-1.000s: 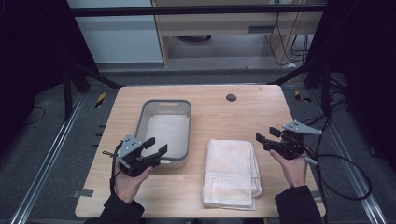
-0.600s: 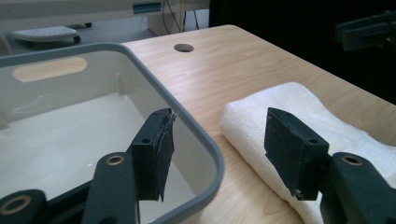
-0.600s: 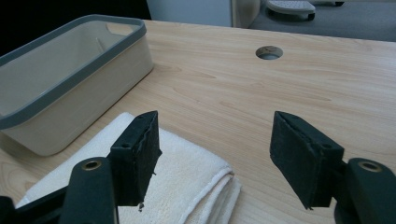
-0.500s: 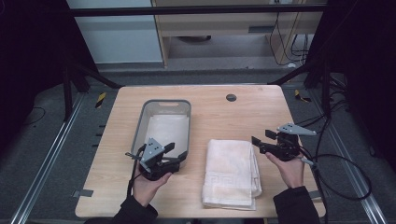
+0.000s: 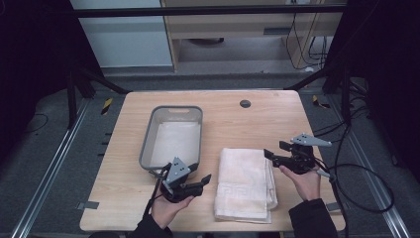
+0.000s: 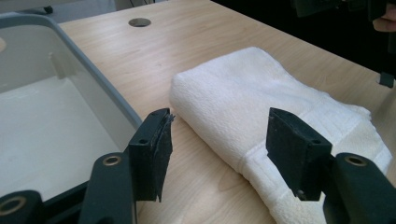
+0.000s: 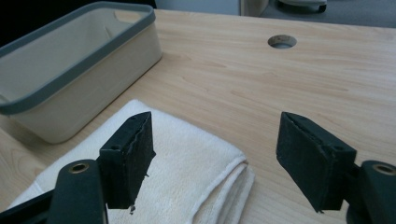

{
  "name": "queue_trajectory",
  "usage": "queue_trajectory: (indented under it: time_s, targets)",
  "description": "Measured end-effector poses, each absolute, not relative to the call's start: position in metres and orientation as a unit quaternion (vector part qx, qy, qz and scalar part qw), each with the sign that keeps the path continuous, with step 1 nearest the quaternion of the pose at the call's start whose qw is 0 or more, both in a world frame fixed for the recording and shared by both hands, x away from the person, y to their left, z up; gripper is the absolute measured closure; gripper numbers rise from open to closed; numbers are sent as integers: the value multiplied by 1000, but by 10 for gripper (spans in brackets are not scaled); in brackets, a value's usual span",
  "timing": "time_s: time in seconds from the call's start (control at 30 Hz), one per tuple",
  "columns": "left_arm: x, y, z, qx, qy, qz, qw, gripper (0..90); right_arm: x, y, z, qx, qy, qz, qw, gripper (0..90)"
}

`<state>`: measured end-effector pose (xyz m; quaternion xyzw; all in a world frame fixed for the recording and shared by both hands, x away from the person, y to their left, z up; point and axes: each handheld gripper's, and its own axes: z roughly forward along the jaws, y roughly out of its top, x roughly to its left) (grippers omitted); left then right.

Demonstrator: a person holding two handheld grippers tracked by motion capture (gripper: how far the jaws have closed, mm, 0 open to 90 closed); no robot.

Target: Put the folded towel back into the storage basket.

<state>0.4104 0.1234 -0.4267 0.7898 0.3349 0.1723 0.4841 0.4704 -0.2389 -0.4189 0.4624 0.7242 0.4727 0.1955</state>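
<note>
Dark curtains and metal rails frame a pale wooden worktop (image 5: 124,198), seen from above with a cable hole (image 5: 244,103) near its far edge. A folded white towel (image 5: 246,182) lies at about five o'clock from the worktop's centre, its long axis running from the near edge toward twelve o'clock. A grey-rimmed basket (image 5: 168,110) stands just beside it at nine to ten o'clock, well clear of the cloth.

The coming move turns on the towel lying between the two tools. The left gripper (image 5: 203,181) sits just off the towel's near left edge, pointing toward three o'clock. In the left gripper view its jaws stand released, having just been opening, with the towel's folded corner (image 6: 280,126) ahead of them and bare wood between the pads. The right gripper (image 5: 273,150) hovers by the towel's far right corner, pointing toward nine o'clock. Its jaws have also just been opening and hold nothing; in the right gripper view the towel's layered corner (image 7: 187,168) lies below and between them.

Both hands (image 5: 166,210) come in from six o'clock, palms cupped under the tools. The left looks marginally nearer to the cloth, so a grab from both short sides seems likely.
</note>
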Motion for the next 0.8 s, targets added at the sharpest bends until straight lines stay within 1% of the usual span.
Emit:
queue_trajectory:
  time_s: [0.43, 0.8]
  targets:
    - [403, 106, -444, 813, 321, 157, 460, 393, 467, -229, -433, 453, 750, 444, 188, 245]
    - [403, 91, -461, 829, 315, 149, 437, 379, 471, -221, -445, 456, 764, 419, 181, 252]
